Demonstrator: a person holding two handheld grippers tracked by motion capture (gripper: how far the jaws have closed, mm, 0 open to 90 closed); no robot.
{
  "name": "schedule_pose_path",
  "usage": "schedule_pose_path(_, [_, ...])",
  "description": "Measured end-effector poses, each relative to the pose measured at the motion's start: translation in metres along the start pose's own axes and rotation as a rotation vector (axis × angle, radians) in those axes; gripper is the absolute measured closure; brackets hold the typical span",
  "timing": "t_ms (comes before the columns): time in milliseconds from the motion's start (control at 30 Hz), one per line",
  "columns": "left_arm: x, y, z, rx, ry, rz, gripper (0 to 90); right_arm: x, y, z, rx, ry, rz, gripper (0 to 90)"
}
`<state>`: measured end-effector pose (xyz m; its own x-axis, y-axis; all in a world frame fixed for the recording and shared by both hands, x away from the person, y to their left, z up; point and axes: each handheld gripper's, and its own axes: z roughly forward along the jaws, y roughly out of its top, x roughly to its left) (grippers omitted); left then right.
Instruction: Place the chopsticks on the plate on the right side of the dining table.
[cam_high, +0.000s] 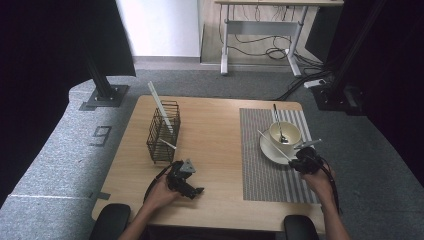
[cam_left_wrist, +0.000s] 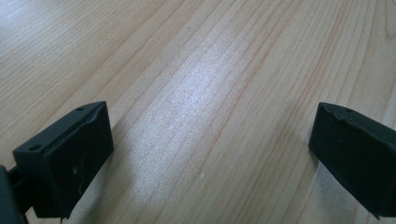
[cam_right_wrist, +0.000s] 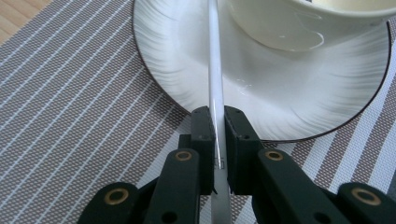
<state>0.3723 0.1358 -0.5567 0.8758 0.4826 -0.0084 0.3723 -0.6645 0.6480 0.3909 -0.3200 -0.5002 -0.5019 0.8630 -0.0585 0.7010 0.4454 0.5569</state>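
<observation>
My right gripper (cam_high: 300, 161) (cam_right_wrist: 219, 123) is shut on a thin white stick (cam_high: 274, 145) (cam_right_wrist: 214, 70). The stick reaches away from the jaws, low over the white saucer (cam_high: 267, 150) (cam_right_wrist: 177, 60), just left of the cream cup (cam_high: 285, 132) (cam_right_wrist: 303, 23). A metal spoon (cam_high: 277, 120) stands in the cup. Cup and saucer sit on a striped placemat (cam_high: 265, 180) (cam_right_wrist: 70, 93). My left gripper (cam_high: 195, 191) (cam_left_wrist: 210, 140) lies near the table's front edge, open, with bare wood between its jaws.
A black wire basket (cam_high: 162, 132) stands on the left half of the wooden table (cam_high: 215, 145), with a long white stick (cam_high: 160, 105) leaning out of it and a shorter one (cam_high: 167, 144) poking through its side. A desk frame and cables lie beyond the table.
</observation>
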Motion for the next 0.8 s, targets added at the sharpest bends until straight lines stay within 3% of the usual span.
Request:
schedule_pose_path(567, [0.000, 0.000, 0.000, -0.005, -0.002, 0.001, 0.0, -0.010, -0.003, 0.004, 0.017, 0.002, -0.001, 79.3])
schedule_pose_path(800, [0.000, 0.000, 0.000, -0.007, -0.003, 0.003, 0.0, -0.013, -0.007, 0.005, 0.011, -0.053, 0.023, 57.5])
